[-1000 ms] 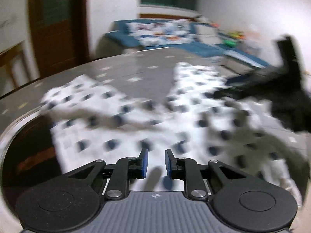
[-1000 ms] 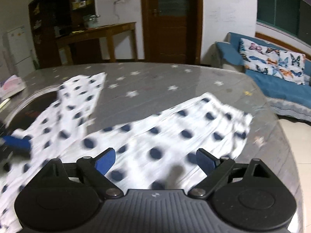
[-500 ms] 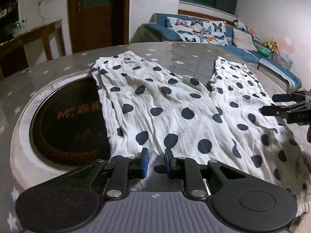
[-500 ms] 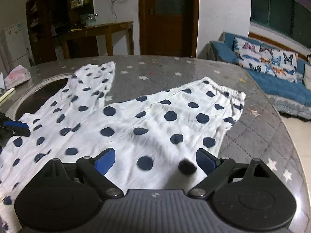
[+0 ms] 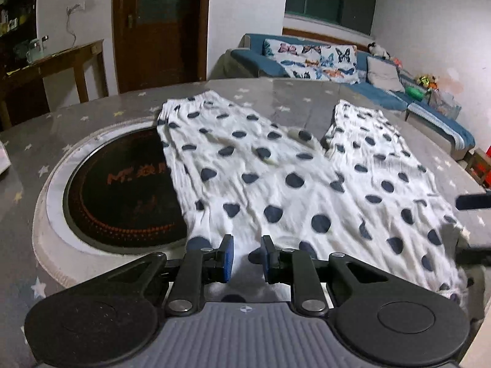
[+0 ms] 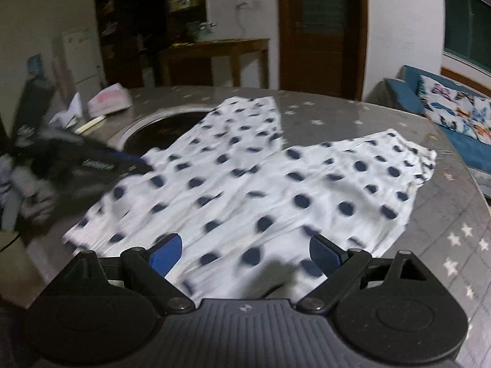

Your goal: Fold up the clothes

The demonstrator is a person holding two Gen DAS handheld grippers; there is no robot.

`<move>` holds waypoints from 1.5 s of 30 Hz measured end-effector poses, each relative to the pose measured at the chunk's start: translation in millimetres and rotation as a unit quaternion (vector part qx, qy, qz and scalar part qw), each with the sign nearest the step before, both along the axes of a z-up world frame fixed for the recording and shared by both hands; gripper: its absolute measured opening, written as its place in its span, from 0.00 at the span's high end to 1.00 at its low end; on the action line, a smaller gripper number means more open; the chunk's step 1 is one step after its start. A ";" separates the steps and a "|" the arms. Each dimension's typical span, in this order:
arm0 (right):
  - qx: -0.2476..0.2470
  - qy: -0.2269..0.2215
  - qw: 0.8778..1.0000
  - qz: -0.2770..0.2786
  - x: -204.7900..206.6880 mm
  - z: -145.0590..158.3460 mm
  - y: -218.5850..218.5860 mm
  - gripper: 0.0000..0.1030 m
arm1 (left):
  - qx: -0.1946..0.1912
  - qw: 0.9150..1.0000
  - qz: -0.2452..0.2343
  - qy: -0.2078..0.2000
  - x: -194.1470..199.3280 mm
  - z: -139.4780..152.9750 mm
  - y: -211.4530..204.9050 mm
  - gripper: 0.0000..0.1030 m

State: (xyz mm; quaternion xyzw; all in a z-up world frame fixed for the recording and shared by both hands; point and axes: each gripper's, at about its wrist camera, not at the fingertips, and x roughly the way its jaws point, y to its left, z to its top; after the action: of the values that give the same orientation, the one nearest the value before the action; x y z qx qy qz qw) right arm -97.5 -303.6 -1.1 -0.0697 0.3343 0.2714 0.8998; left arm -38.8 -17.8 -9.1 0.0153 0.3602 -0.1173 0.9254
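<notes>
Left wrist view: the left gripper (image 5: pixel 246 256) is seen with its blue pads drawn close, a narrow gap left between them. The near hem of the trousers (image 5: pixel 276 184) runs through that gap, but whether cloth is actually pinched cannot be told. In the right wrist view the right gripper (image 6: pixel 245 253) is held wide open with nothing between its pads, low over the waist end of the same trousers (image 6: pixel 245 190).

The trousers — white with dark spots — are laid flat and unfolded on the table (image 5: pixel 300 92), both legs spread apart in a V toward the far side; one leg partly covers the round dark inset (image 5: pixel 122 190). The cloth is judged thin, light and limp: it is creased all over, would sag from any single hold and would slide easily on the glossy top. It is best taken at the waistband corners or the leg hems, where the edge is doubled.

Both grippers are pointed forward along the table, nearly level, at the near edge — the left by the inset side, the right by the outer side. Motion blur is noted in the right view.
</notes>
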 end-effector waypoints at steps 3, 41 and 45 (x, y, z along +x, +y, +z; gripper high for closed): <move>-0.011 0.007 1.000 0.012 -16.0 -6.0 9.8 0.11 | 0.006 1.000 0.002 0.001 -3.0 -4.5 1.9 0.80; 0.030 0.019 0.998 -0.045 26.2 -17.0 -14.4 0.05 | 0.020 0.999 -0.035 0.008 2.7 -3.7 -23.0 0.66; 0.028 0.036 0.997 -0.058 37.0 -29.4 -19.3 0.05 | 0.021 0.999 -0.030 0.017 3.5 -8.4 -19.2 0.66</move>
State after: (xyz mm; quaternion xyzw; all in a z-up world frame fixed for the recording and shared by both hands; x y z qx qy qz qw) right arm -60.5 -322.9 -30.5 -0.0157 0.3624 0.2307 0.9029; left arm -35.3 -37.0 -17.6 0.0434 0.3778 -0.1378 0.9145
